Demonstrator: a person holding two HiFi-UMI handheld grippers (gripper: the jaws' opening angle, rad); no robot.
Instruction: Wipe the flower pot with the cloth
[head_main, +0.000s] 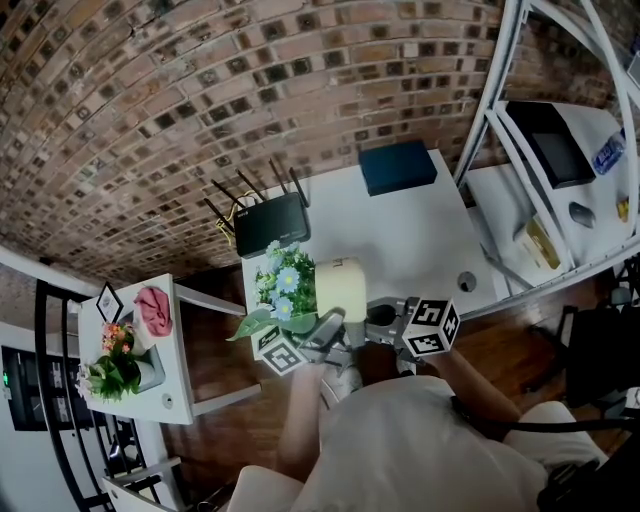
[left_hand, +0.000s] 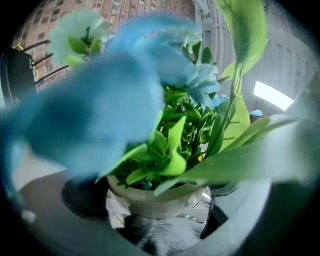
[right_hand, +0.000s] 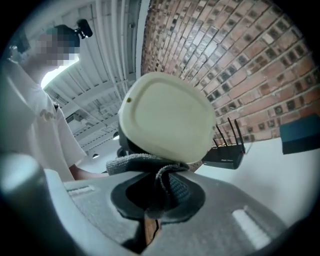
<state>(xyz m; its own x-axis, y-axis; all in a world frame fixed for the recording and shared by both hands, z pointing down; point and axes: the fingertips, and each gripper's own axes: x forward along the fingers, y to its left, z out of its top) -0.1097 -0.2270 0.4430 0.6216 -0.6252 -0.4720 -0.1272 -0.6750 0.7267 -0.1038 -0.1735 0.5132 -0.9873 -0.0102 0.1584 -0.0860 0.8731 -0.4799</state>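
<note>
My left gripper (left_hand: 160, 212) clamps the flower pot (right_hand: 167, 117) by its rim; it is probably light, rigid and slippery. My right gripper (right_hand: 150, 200) pinches the soft cloth (right_hand: 145, 164) against its base.

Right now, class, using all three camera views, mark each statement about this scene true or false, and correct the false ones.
1. The right gripper is shut on a grey cloth. True.
2. The flower pot stands upright. False: it is tipped, with its base turned toward the right gripper.
3. A black router with antennas sits on the white table near the brick wall. True.
4. The pink cloth lies beside the router. False: it lies on the small side table, next to a second potted plant.
5. The left gripper is empty. False: its jaws are closed on the flower pot.
</note>
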